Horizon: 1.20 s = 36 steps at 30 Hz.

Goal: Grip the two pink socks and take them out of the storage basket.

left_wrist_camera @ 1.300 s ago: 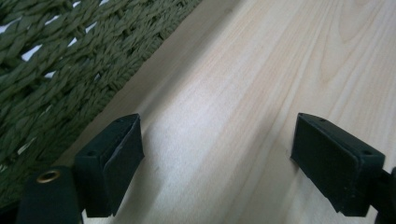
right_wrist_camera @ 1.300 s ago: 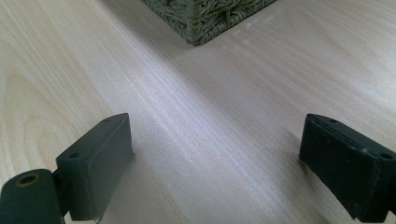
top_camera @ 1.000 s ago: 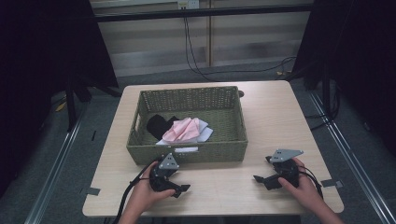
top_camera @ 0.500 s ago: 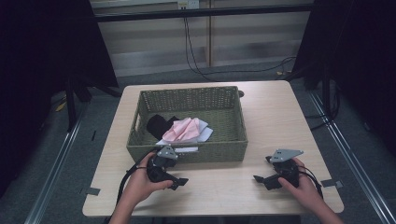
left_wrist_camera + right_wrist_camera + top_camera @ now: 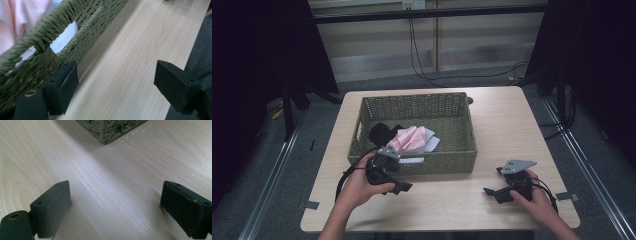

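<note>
We record a green woven basket point(image 5: 414, 162) at mid-table, holding pink cloth point(image 5: 409, 139), a black garment point(image 5: 379, 132) and white fabric point(image 5: 430, 142). Left gripper point(image 5: 402, 186) — jaws wide apart, gripping nothing — sits just beside the basket's near wall. Right gripper point(image 5: 491, 192) — likewise spread and unladen — rests on the table point(image 5: 512, 125), well apart from the basket.

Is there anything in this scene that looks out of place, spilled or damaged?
Nothing stands out. The woven basket sits square on the table, the pink cloth and black cloth lie bunched inside it, and both grippers are open.
</note>
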Available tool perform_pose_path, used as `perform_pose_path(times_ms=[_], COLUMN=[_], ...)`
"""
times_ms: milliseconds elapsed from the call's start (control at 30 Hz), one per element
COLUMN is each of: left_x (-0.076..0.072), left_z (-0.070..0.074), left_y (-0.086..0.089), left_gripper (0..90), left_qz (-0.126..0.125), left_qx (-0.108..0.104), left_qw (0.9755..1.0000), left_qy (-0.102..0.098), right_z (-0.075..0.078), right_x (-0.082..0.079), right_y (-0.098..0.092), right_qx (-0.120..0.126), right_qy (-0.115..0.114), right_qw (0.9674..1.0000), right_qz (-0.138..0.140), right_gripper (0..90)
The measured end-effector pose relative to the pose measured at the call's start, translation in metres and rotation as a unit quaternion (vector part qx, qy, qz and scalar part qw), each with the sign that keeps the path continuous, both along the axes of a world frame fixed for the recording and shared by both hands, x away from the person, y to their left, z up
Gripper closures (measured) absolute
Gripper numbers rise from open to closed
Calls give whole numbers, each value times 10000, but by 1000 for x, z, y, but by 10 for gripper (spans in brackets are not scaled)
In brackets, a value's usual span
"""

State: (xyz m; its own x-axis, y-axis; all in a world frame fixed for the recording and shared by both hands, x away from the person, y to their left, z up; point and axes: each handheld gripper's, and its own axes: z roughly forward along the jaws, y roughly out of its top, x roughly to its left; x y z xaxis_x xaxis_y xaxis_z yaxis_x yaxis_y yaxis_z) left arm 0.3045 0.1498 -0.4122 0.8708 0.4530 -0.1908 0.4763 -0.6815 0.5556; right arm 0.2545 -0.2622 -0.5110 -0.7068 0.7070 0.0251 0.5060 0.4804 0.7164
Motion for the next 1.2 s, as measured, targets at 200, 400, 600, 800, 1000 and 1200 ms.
perform_pose_path(times_ms=[200, 400, 600, 800, 1000, 1200], left_x=[6, 10, 15, 23, 36, 49], left_z=[10, 21, 35, 51, 64, 72], left_y=[2, 3, 2, -1, -3, -7], left_gripper=[191, 190, 190, 190, 190, 190], left_qz=[-26, 46, 1, -2, 70, 159], left_qx=[56, 35, 78, 92, 140, 176], left_qw=[9998, 9998, 9997, 9996, 9995, 9995], left_qy=[168, 167, 251, 273, 268, 220], right_z=[0, 0, 0, 0, 0, 0], right_x=[0, 0, 0, 0, 0, 0], right_y=[0, 0, 0, 0, 0, 0], right_qx=[0, 0, -1, 0, -3, -2], right_qy=[-2, 1, -2, -1, -7, -5], right_qw=[10000, 10000, 10000, 10000, 10000, 10000], right_qz=[2, 0, 2, 2, 8, 6], right_gripper=[89, 89, 89, 89, 89, 89])
